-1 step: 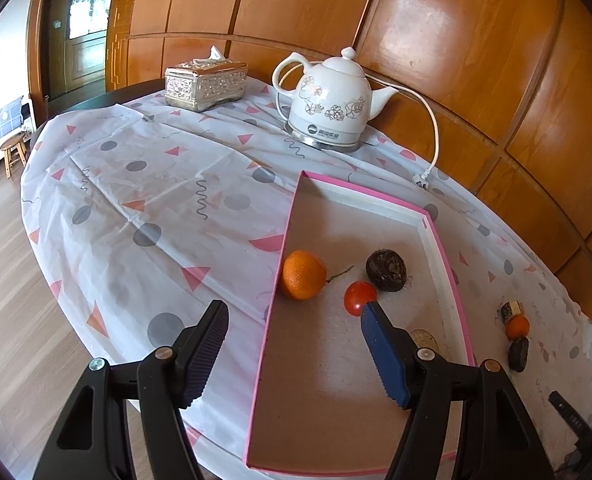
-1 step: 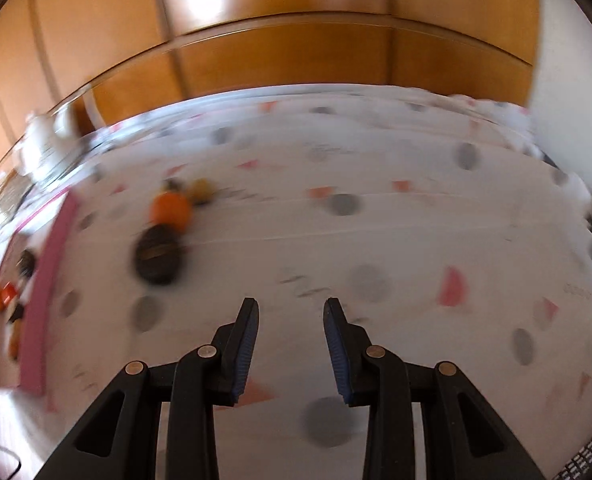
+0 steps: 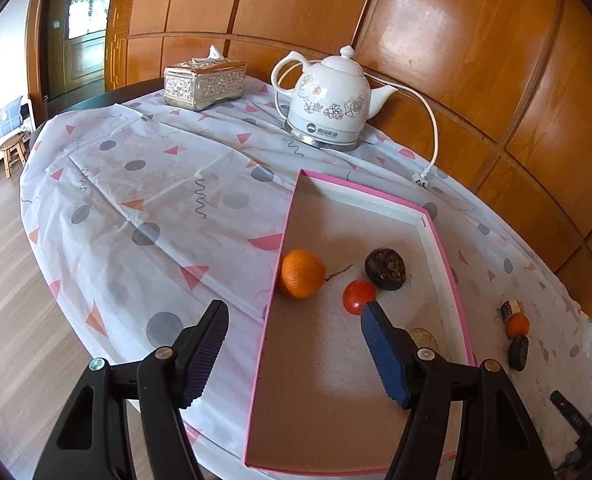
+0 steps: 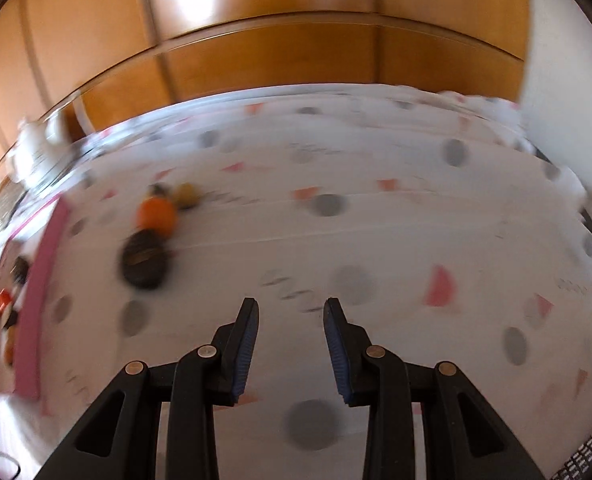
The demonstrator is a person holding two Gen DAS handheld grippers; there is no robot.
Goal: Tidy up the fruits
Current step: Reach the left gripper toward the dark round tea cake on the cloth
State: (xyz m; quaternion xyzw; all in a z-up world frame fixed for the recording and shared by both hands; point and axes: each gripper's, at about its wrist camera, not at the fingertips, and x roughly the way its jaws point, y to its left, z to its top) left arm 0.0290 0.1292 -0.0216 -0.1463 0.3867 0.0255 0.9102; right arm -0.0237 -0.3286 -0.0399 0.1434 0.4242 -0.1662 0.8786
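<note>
Left wrist view: left gripper spread wide with nothing between its blue ribbed pads, hovering over the near left rim of the shallow pink-edged cardboard tray; straddling that rim, one finger over the cloth, the other over the tray floor; just past the right pad, small red round fruit; beside it, dark wrinkled round fruit; further left against the tray wall, bumpy orange citrus; pale flat piece partly hidden behind the right finger; outside the tray on the white patterned tablecloth, small orange fruit between a tan-and-dark piece and a dark lump; beyond, white floral ceramic kettle and silver embossed tissue box.

Right wrist view, blurred: right gripper parted and empty above bare cloth; same three loose pieces well ahead to the left.
</note>
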